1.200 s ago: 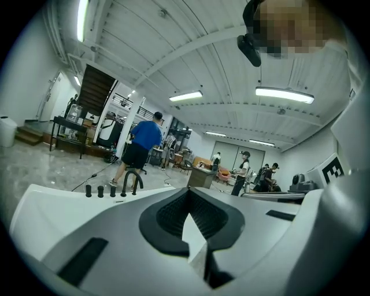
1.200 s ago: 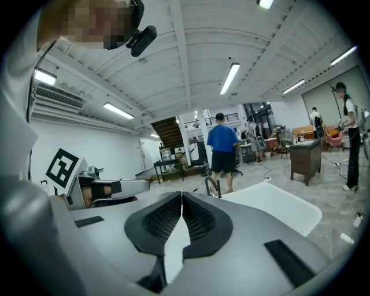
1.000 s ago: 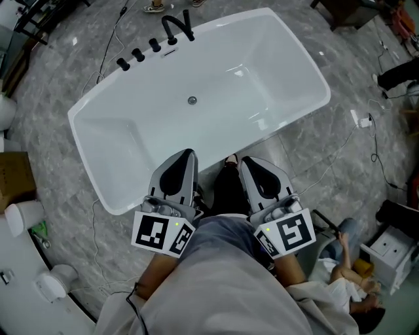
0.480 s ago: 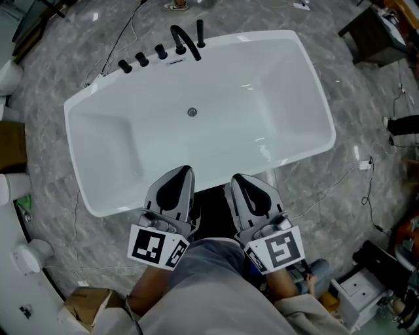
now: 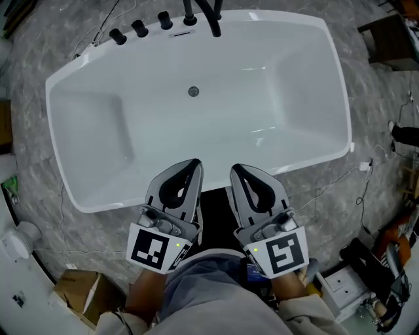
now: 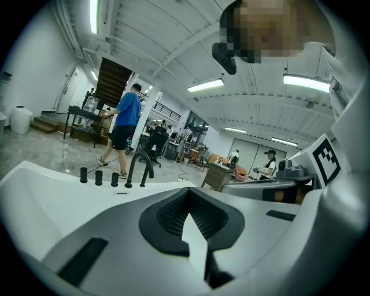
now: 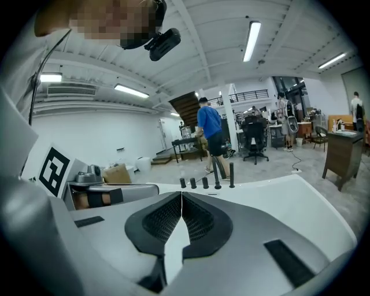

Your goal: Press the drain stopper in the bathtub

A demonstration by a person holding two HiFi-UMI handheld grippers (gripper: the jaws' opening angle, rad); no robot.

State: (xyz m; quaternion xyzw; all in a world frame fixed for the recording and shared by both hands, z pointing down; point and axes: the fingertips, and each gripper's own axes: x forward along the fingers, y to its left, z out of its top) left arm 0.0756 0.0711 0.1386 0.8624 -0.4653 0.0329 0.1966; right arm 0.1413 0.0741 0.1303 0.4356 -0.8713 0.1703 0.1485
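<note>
Since half a second ago the bathtub has swung squarer in the head view, and its drain stopper lies mid-floor toward the faucet, well apart from both grippers. The left gripper and right gripper hover over the near rim, jaws closed on nothing. The stopper looks like a small, stiff, slick metal disc, probably sprung, so it needs no grip, only a straight push on its centre.

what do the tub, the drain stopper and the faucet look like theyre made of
Bathtub: glossy white, likely acrylic or enamelled, going by the bright light reflections on its smooth walls. Drain stopper: small round disc, grey and shiny, probably metal. Faucet: matt black, probably coated metal; too small to be sure.
</note>
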